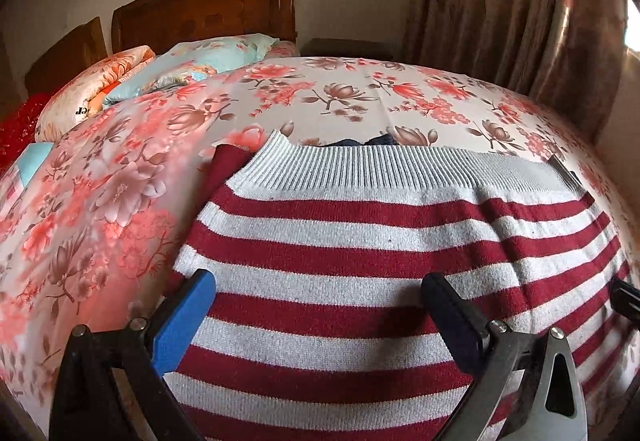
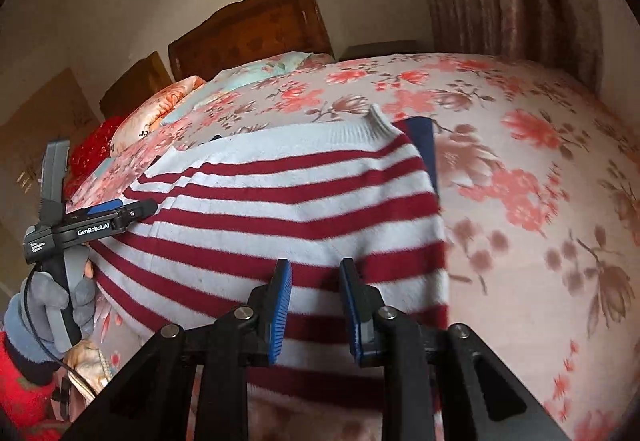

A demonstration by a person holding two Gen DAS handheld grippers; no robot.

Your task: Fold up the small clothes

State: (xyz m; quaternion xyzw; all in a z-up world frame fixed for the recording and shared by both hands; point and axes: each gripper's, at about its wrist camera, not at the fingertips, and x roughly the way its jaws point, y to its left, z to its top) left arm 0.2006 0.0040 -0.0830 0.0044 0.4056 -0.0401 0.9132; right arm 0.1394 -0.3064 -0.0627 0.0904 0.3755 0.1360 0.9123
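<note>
Left claw (image 1: 316, 295): wide apart, empty, over the left half of the striped sweater (image 1: 384, 241). Right claw (image 2: 316, 281): narrower gap, nothing pinched, over the right half. Sweater flat on bed (image 1: 360, 89), ribbed hem far; stripes run left-right.

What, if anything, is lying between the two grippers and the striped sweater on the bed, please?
Nothing visible. The left gripper and right gripper both hover directly over the striped sweater with jaws open; only bare knit shows between them.

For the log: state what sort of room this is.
Most likely a bedroom: a bed with a floral bedspread, pillows against a wooden headboard, and curtains beside it.
</note>
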